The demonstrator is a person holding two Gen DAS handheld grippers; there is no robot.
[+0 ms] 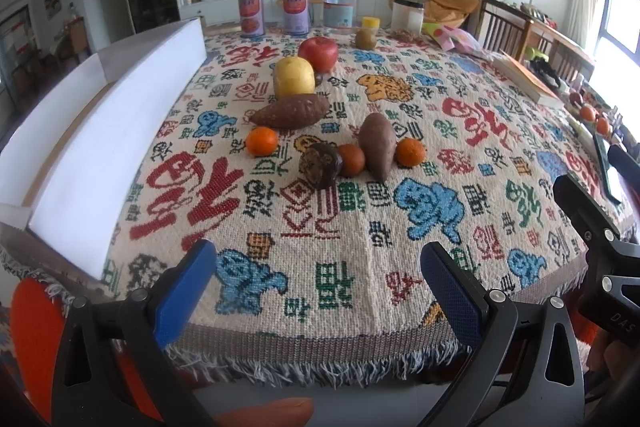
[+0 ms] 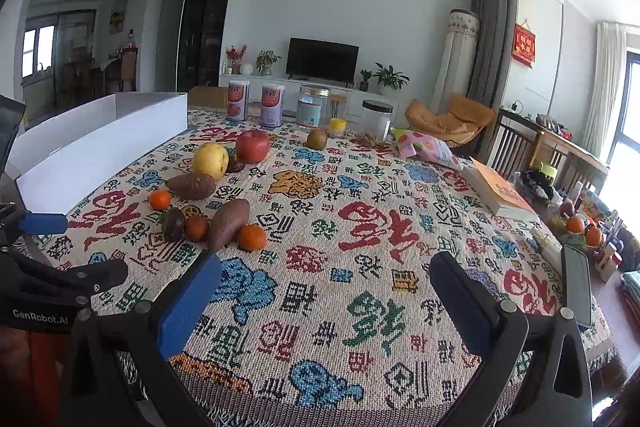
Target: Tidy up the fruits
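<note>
Both tongs hover level over the near edge of the tabletop [image 2: 320, 307], pointing toward its far edge, each spread wide with nothing between its blue pads. The left tongs [image 1: 318, 291] sit lower, close to the fringe; the right tongs [image 2: 326, 301] are held just to their right.

The fruit lies in a loose cluster left of the tabletop's middle. A red apple [image 1: 318, 54] and a yellow pear [image 1: 294, 77] sit farthest back, touching. A sweet potato [image 1: 290, 111] lies in front of them, a second sweet potato [image 1: 377, 146] nearer, flanked by three tangerines [image 1: 261, 141]. A dark, wrinkled fruit [image 1: 320, 166] rests beside the middle tangerine. A long white box [image 1: 116, 131] runs along the left edge.
</note>
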